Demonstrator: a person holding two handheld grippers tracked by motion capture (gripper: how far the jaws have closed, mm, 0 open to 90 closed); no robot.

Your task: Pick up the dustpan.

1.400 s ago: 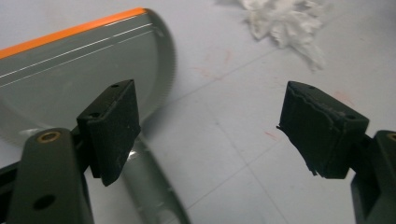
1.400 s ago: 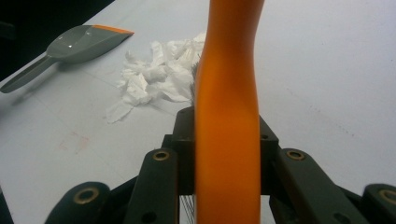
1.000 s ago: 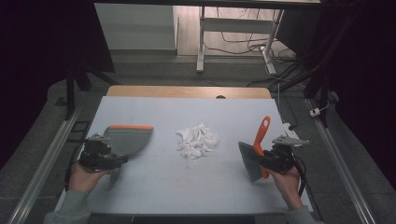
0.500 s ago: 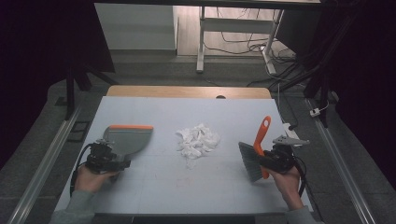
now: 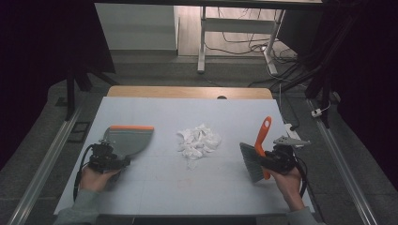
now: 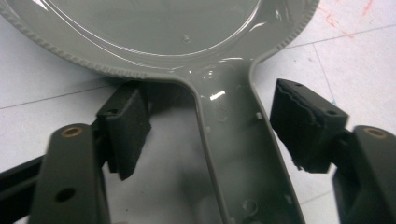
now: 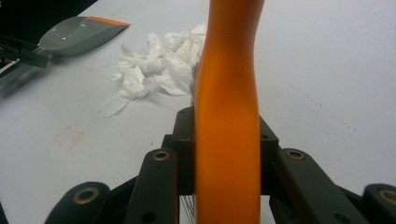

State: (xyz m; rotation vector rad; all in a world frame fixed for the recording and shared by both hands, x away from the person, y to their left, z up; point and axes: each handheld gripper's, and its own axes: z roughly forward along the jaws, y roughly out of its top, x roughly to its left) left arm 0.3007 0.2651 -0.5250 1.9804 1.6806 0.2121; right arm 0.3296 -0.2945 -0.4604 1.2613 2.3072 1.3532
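**Left gripper closing around the dustpan handle, brush held at the right**

The left gripper (image 5: 109, 158) lies low over the near-left part of the light grey table (image 5: 155, 197), the person's left hand (image 5: 96, 176) behind it with the forearm coming in from the bottom edge. It points away from the person toward the grey dustpan (image 5: 126, 139), which lies flat on the table with its orange lip at the far edge. In the left gripper view the dustpan handle (image 6: 243, 158) runs between the two black jaws. The jaws have just been closing, yet a gap shows on each side of the handle, wider at the left pad (image 6: 126, 133) than at the right, so they are spread and not pinching it.

The right gripper (image 5: 274, 159) sits at the near-right of the table, the right hand (image 5: 286, 180) under it and the wrist angled inward. Its jaws are pressed onto the orange handle of the hand brush (image 5: 261, 145); the handle rises slanted away from the person while the dark bristles (image 5: 251, 161) point toward the table's middle. In the right gripper view the handle stands clamped between both pads.

A heap of crumpled white paper scraps (image 5: 198, 142) lies at the centre of the table, between dustpan and brush, apart from both.
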